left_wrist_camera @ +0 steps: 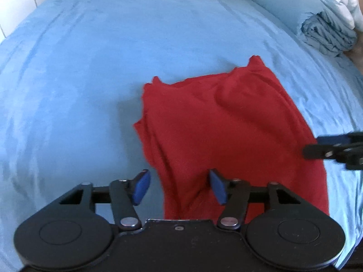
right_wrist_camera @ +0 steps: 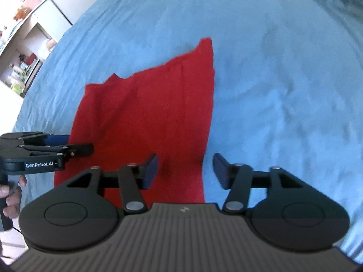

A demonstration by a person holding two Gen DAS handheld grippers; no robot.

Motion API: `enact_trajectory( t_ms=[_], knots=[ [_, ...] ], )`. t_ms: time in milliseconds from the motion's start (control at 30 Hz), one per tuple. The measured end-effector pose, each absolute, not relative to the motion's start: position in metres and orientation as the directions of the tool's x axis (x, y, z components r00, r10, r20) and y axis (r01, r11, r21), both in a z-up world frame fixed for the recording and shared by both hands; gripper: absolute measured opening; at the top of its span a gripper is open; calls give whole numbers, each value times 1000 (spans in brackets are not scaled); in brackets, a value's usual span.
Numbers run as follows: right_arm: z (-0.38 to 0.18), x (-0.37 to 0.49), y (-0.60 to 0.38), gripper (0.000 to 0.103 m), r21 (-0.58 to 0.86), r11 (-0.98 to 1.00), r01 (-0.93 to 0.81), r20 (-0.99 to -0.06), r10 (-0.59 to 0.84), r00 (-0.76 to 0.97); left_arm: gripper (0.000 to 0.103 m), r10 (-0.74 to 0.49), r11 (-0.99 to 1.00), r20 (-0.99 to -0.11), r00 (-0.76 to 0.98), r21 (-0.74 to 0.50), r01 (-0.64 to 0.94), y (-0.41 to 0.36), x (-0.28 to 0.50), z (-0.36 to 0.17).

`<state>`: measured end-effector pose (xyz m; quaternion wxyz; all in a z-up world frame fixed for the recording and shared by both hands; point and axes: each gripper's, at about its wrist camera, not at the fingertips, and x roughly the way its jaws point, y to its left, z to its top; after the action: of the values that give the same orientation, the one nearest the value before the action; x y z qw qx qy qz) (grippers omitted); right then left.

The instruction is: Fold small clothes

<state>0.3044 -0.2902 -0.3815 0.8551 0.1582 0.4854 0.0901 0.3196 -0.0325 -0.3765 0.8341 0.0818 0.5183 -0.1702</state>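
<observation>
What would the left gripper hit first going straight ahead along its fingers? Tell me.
Most likely the red garment. The left gripper is open, and the garment's near left edge lies right between and ahead of its fingers on the blue bedsheet. Height above the cloth is unclear, so contact distance is uncertain.

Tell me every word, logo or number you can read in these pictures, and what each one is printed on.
"GenRobot.AI" in white letters on the side of the left gripper, seen from the right wrist view.
A small pale mark on the ribbed body of the right gripper: a symbol, not readable text.
Items on the shelves at the room's edge: too small and blurred to read.
The red garment and blue bedsheet: no writing visible.
</observation>
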Motion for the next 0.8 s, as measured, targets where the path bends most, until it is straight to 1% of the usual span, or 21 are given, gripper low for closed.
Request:
enact_trajectory(
  t_ms=[67, 133, 200, 267, 367, 467, 500, 533, 567, 600, 667, 767, 800],
  knots=[
    [-372, 298, -293, 77, 345, 938, -32, -789, 308, 532, 71, -188, 936, -889, 417, -33, 351, -27, 314, -368],
    [-358, 288, -295, 79, 324, 944, -59, -778, 302, 551, 77, -167, 946, -878, 448, -15, 323, -22, 307, -353],
    [-337, 277, -297, 84, 304, 950, -75, -764, 290, 576, 78, -159, 953, -853, 497, -1, 303, -16, 294, -328],
    [-314, 264, -300, 85, 313, 946, -85, -744, 300, 597, 79, -188, 955, -817, 546, -22, 296, -6, 277, -290],
    [-262, 234, -305, 85, 332, 938, -94, -708, 314, 632, 80, -178, 962, -778, 603, -9, 272, -6, 250, -230],
    [-206, 206, -302, 85, 290, 953, -83, -710, 273, 649, 85, -155, 973, -741, 653, -1, 230, -7, 214, -164],
    [-183, 194, -302, 86, 279, 957, -80, -707, 261, 657, 88, -148, 976, -730, 667, 1, 217, -7, 201, -144],
    [-163, 183, -302, 86, 275, 959, -72, -705, 252, 663, 94, -132, 980, -724, 677, 9, 201, -8, 187, -121],
    [-144, 172, -302, 90, 274, 960, -62, -704, 244, 667, 96, -122, 982, -719, 684, 14, 190, -9, 175, -105],
    [-126, 161, -302, 97, 273, 961, -47, -704, 233, 671, 98, -114, 984, -714, 691, 17, 179, -10, 162, -90],
    [-92, 139, -302, 103, 260, 966, -5, -708, 194, 679, 98, -108, 986, -713, 693, 13, 167, -10, 139, -61],
    [-50, 112, -299, 103, 219, 974, 50, -724, 128, 677, 99, -87, 990, -731, 677, 10, 138, -10, 112, -32],
    [-39, 104, -298, 103, 199, 978, 67, -733, 103, 672, 101, -80, 991, -738, 670, 10, 130, -10, 104, -25]
  ],
)
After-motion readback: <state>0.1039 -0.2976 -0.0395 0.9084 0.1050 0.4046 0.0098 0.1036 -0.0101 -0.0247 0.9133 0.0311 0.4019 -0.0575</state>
